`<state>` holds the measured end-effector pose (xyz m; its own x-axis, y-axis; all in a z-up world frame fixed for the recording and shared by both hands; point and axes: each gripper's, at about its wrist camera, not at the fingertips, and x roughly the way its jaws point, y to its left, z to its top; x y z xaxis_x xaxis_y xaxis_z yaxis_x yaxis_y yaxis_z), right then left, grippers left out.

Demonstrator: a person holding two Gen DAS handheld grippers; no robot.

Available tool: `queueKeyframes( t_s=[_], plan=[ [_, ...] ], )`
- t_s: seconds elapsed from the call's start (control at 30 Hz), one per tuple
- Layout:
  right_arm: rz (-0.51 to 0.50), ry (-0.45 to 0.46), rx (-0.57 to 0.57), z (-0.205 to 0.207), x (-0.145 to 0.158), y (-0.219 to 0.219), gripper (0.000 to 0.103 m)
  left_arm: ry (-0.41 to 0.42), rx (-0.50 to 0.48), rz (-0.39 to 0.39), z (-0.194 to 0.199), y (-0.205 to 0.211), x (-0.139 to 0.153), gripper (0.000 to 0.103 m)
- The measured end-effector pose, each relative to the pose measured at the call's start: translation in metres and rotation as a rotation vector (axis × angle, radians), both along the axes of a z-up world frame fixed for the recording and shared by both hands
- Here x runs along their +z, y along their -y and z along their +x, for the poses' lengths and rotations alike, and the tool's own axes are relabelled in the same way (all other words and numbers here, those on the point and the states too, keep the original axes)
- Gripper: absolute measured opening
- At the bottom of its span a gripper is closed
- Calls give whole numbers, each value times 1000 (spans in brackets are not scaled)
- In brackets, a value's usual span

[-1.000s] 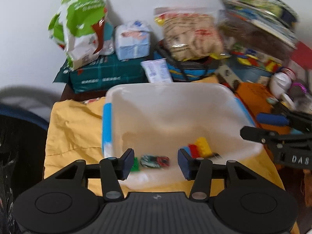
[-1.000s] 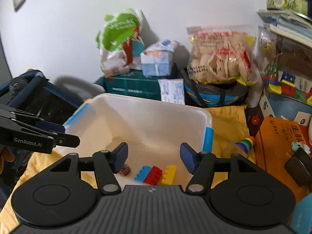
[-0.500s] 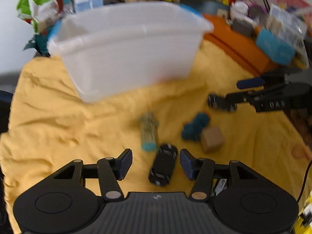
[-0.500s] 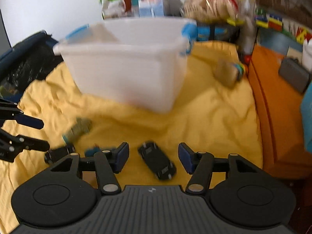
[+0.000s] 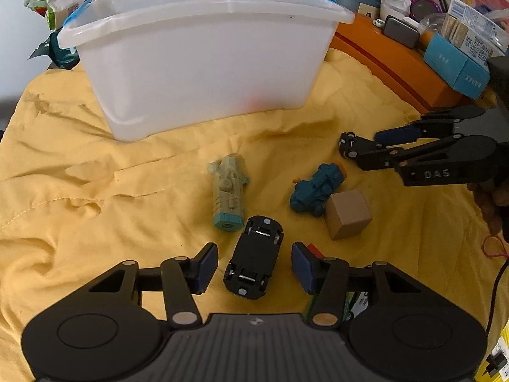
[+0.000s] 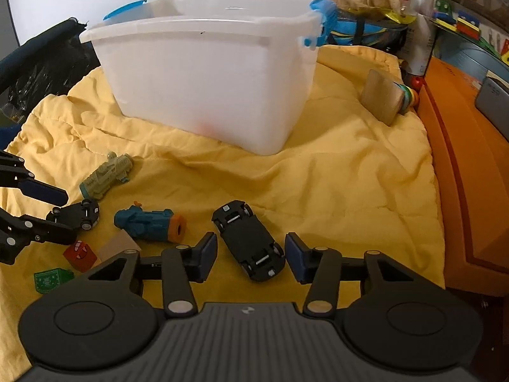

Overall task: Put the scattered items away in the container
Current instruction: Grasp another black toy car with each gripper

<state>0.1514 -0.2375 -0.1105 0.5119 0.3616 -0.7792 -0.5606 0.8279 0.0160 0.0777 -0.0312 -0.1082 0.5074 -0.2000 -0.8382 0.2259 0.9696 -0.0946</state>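
Note:
A white plastic bin [image 5: 203, 57] with blue handles stands on a yellow cloth; it also shows in the right wrist view [image 6: 206, 73]. My left gripper [image 5: 254, 265] is open around an upside-down black toy car [image 5: 254, 262]. My right gripper [image 6: 251, 254] is open around a second upside-down black toy car [image 6: 249, 243]. Between them lie a pale green toy [image 5: 228, 195], a blue toy with an orange end [image 6: 149, 225] and a tan wooden cube [image 5: 347, 218]. The right gripper's fingers [image 5: 397, 146] show at the second car [image 5: 348, 148] in the left wrist view.
A red block [image 6: 80, 254] and a green block [image 6: 52, 280] lie at lower left of the right wrist view. A wooden toy with coloured rings [image 6: 386, 97] lies right of the bin. An orange box [image 6: 470, 159] and cluttered items border the cloth's right side.
Both grippers left the space above the bin and came down to the cloth in front of it. Each now has a black toy car between its open fingers.

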Motion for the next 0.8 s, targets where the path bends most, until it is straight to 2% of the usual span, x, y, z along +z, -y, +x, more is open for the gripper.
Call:
queueKeyframes(
  t_s=[0.23,0.3,0.37,0.67,0.8],
  plan=[
    [-28,-22,18,4,-8,-5,50,10,-14,-34,-4,-1,-1,55],
    [-20,-30,12,4,-8,-4,43,3,3,-44,-3,-5,-1,55],
    [-16,-27,11,3,-7,-3,42,0,6,-44,-3,-8,-1,55],
    [-31,-16,20,1,-5,-3,40,-25,5,-23,3,-11,-8,55],
    [-39,-10,15,1,-5,-6,40,0,-38,34,2,3,-13,55]
  ],
)
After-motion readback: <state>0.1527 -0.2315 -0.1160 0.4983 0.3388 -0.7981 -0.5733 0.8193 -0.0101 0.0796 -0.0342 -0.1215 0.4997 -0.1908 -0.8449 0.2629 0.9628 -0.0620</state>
